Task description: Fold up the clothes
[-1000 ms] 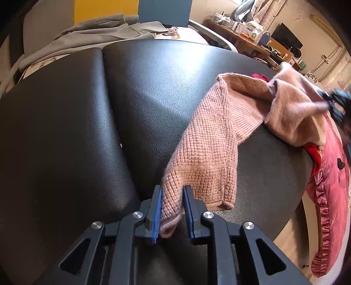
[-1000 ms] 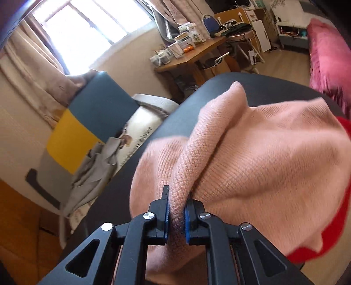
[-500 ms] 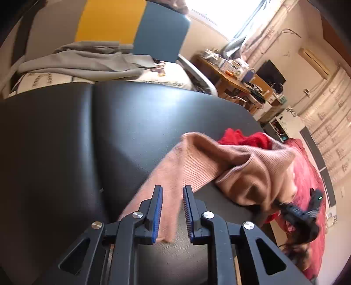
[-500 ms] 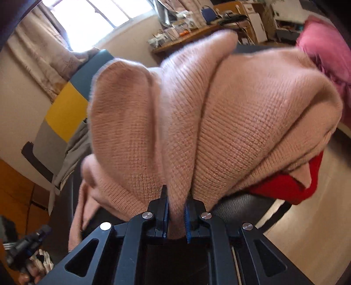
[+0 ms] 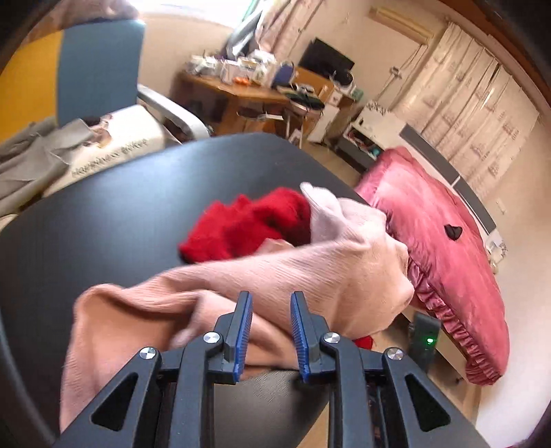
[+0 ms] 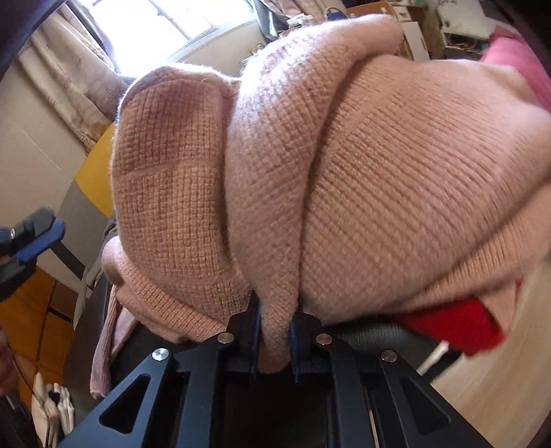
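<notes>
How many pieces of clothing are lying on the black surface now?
2: a pink sweater bunched near the front edge, pinched by the right gripper, and a red garment partly under it. More could be hidden beneath.

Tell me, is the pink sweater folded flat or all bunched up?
Bunched up. The sweater bulges in thick rolls above the right gripper, which pinches one fold, and it drapes loosely over the black seat.

bright daylight from the blown-out window (image 6: pixel 165 27); fisheye-bent edges, motion blur at right.
</notes>
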A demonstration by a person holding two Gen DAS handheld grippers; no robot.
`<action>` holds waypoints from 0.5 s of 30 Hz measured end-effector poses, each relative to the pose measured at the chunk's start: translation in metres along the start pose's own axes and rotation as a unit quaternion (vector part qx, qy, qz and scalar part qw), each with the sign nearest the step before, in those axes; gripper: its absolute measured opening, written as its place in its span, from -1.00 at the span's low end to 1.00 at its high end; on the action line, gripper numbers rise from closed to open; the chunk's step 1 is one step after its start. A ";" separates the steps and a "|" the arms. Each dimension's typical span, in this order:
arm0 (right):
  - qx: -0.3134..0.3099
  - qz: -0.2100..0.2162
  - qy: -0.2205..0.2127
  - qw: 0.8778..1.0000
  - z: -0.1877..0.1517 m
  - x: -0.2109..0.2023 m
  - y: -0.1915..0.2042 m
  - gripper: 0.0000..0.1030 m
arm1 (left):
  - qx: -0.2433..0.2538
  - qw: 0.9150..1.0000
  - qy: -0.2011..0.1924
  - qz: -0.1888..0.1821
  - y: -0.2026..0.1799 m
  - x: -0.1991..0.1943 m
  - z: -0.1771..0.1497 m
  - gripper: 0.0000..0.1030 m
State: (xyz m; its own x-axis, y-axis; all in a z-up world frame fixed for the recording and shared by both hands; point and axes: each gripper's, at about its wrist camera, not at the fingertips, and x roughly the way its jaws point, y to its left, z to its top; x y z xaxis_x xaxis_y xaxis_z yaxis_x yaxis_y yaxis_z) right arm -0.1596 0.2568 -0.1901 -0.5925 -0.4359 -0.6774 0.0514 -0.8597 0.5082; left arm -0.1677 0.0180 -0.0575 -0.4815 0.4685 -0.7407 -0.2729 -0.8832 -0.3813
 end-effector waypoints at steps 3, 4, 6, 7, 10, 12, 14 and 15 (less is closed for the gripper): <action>-0.028 -0.011 0.004 1.000 0.028 0.027 0.006 -0.78 | -0.015 1.000 0.005 0.013 0.011 0.004 0.002 -0.57; -0.036 -0.013 0.013 0.999 0.044 0.042 0.011 -0.78 | -0.020 1.000 0.007 0.017 0.015 0.005 0.002 -0.57; -0.055 -0.021 0.020 0.998 0.069 0.067 0.019 -0.79 | -0.030 0.999 0.010 0.025 0.022 0.008 0.004 -0.57; -0.073 -0.027 0.026 0.997 0.081 0.079 0.026 -0.79 | -0.039 0.999 0.011 0.031 0.029 0.007 0.002 -0.57; -0.123 -0.048 0.048 0.990 0.115 0.118 0.049 -0.80 | -0.074 0.996 0.011 0.051 0.058 -0.002 -0.008 -0.57; -0.160 -0.057 0.067 0.983 0.132 0.140 0.066 -0.80 | -0.097 0.993 0.011 0.060 0.077 -0.007 -0.015 -0.57; -0.237 -0.065 0.081 0.966 0.137 0.159 0.092 -0.78 | -0.116 0.991 0.011 0.069 0.095 -0.012 -0.023 -0.57; -0.267 -0.067 0.087 0.957 0.138 0.166 0.102 -0.78 | -0.125 0.989 0.011 0.073 0.104 -0.016 -0.027 -0.57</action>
State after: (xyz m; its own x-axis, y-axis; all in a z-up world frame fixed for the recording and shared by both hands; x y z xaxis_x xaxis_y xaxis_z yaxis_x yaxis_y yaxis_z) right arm -0.3641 0.1334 -0.1772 -0.4824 -0.3100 -0.8192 0.4153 -0.9044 0.0977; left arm -0.1654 -0.0815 -0.1001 -0.4814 0.3376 -0.8089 0.0148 -0.9196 -0.3927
